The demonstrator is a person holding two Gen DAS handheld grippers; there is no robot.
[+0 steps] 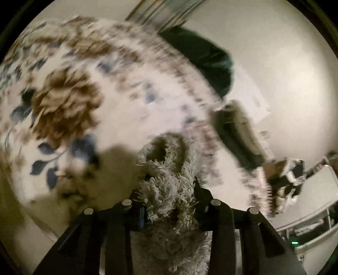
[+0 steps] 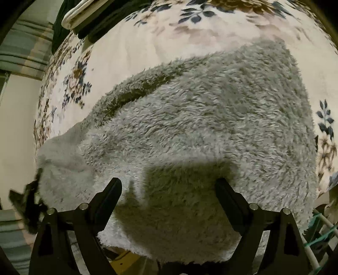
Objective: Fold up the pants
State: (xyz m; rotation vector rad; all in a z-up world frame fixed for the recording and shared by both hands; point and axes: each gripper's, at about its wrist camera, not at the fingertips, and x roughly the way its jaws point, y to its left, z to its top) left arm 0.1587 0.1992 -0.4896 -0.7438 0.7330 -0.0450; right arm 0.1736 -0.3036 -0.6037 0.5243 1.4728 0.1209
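Note:
The pants are grey, fluffy fleece. In the left wrist view my left gripper (image 1: pixel 169 196) is shut on a bunched fold of the pants (image 1: pixel 169 169) and holds it above the floral bedspread (image 1: pixel 69 99); the view is blurred by motion. In the right wrist view the pants (image 2: pixel 190 127) lie spread and folded over on the floral bedspread (image 2: pixel 131 48). My right gripper (image 2: pixel 169 190) is open, its two fingers wide apart just above the near part of the pants, holding nothing.
Dark green clothing (image 1: pixel 202 57) and a dark folded garment (image 1: pixel 236 133) lie at the bed's far edge. A black-and-white patterned item (image 1: pixel 283 179) sits nearby. In the right wrist view a pile of dark and white clothes (image 2: pixel 84 19) lies at the top left.

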